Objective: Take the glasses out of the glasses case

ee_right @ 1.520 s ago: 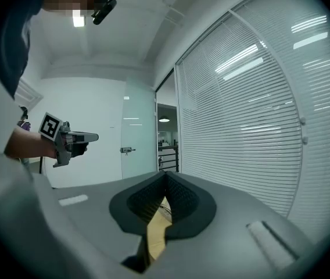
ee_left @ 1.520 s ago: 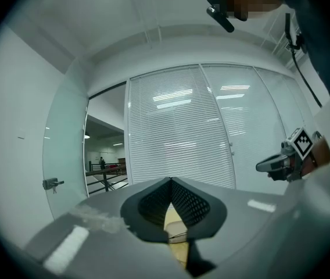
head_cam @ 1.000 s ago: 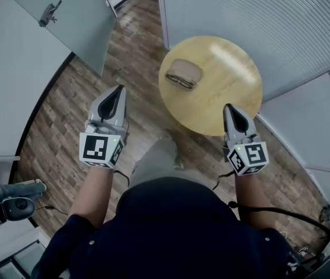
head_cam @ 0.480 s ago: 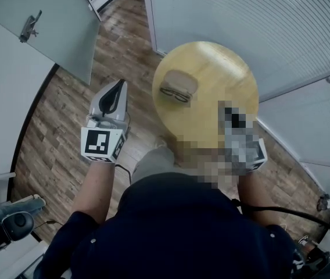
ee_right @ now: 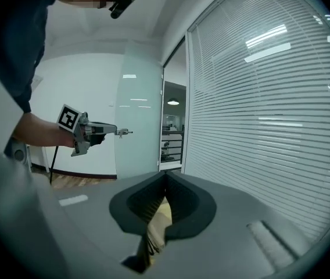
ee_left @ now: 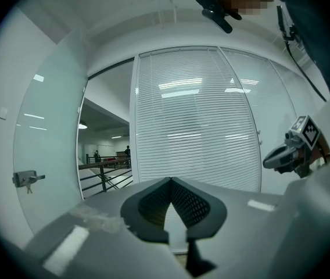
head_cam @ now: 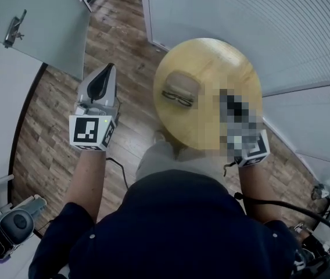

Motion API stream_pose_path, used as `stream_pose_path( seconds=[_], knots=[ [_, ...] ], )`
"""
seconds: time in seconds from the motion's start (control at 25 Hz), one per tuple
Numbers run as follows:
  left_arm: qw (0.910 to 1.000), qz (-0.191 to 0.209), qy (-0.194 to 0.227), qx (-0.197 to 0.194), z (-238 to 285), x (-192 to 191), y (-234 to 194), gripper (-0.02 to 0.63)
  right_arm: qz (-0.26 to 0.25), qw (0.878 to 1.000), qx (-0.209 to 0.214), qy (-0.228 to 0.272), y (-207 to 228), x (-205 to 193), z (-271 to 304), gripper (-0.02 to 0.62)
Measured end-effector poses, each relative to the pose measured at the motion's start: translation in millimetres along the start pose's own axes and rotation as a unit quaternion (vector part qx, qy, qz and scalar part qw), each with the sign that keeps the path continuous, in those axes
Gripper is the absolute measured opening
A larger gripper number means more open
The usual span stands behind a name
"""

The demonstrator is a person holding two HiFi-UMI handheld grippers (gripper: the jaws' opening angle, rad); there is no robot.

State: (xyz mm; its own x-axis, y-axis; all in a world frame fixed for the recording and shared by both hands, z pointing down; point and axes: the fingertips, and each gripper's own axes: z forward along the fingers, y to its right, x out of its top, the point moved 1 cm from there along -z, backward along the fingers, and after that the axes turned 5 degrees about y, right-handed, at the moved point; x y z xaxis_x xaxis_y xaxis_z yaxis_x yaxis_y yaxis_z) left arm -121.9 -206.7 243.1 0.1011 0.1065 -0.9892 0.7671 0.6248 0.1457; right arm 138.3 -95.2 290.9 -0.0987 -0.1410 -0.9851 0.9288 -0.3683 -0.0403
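Observation:
An open tan glasses case (head_cam: 182, 83) lies on the left part of a round wooden table (head_cam: 223, 63). Dark-framed glasses (head_cam: 175, 96) rest at its near edge. My left gripper (head_cam: 108, 70) hangs over the wooden floor, left of the table, level with the case and apart from it; its jaws meet at the tip (ee_left: 169, 179), shut and empty. My right gripper (head_cam: 226, 99) is over the table's near right part, to the right of the case, partly under a mosaic patch. Its jaws (ee_right: 165, 174) are shut with nothing between them.
A wall of white blinds (head_cam: 252, 16) curves behind the table. A glass door with a handle (head_cam: 12, 31) stands at the far left. Grey equipment (head_cam: 8, 228) sits on the floor at the near left. A black cable (head_cam: 293, 211) trails from my right arm.
Both grippers have moved forward toward the far side. The right one has passed from the table's near edge to over the table. The case sits closer in the picture.

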Motion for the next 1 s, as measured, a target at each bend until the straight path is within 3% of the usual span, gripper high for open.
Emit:
stream_pose_path(
  seconds=[0.12, 0.48, 0.8, 1.0],
  knots=[
    [0.9999, -0.005, -0.002, -0.016, 10.7, -4.0, 16.2, 0.006, -0.009, 1.0, 0.019, -0.003, 2.0, 4.5, 8.7, 0.009],
    [0.9989, -0.037, -0.024, 0.013, 10.4, -19.6, 33.1, 0.006, 0.01, 0.996, 0.082, -0.013, -5.2, -13.9, 45.5, 0.009],
    [0.9974, -0.048, -0.044, 0.029, 16.5, -55.7, 47.1, 0.006, 0.002, 0.993, 0.114, -0.015, -2.3, -51.0, 65.4, 0.009],
    [0.9965, -0.056, -0.055, 0.027, 17.8, -87.1, 52.7, 0.006, 0.022, 0.986, 0.165, -0.03, -22.3, -81.4, 78.3, 0.009]
  ],
)
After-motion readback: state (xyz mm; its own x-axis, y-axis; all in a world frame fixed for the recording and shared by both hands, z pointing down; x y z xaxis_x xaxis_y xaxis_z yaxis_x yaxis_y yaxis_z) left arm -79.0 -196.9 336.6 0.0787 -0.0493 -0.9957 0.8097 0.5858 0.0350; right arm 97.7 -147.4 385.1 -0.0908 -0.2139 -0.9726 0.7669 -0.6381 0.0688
